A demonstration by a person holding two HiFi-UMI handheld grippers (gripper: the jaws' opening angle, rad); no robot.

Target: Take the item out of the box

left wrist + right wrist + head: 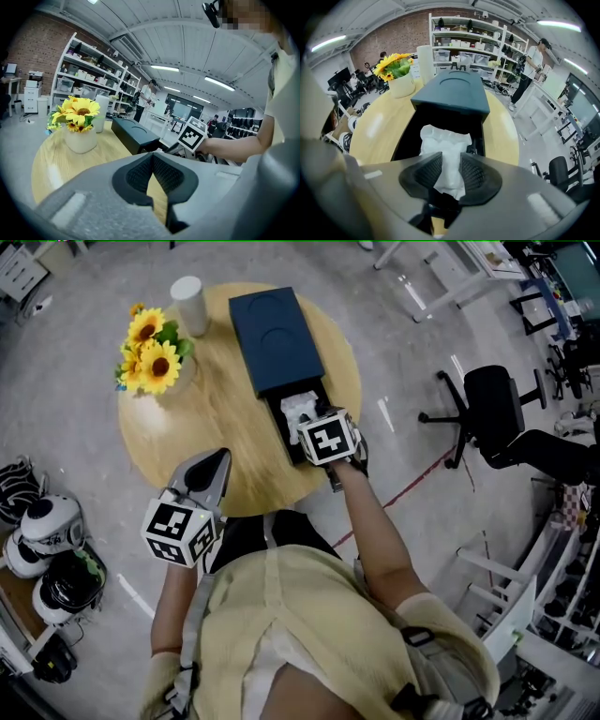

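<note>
A dark blue box (277, 338) lies on the round wooden table (206, 427), its black drawer (405, 136) pulled out toward me. A crumpled white plastic packet (445, 143) lies in the drawer (281, 423). My right gripper (451, 171) reaches into the drawer, and its pads pinch the near end of the packet (298, 407). My left gripper (217, 463) hovers at the table's near edge, left of the drawer. In the left gripper view, my left gripper (152, 161) is shut with nothing in it, and the box (133, 132) lies ahead.
A white vase of sunflowers (152, 357) and a white cylinder (189, 304) stand on the table's far left. A black office chair (492, 409) stands on the floor to the right. Helmets (47, 554) lie on the floor at the left.
</note>
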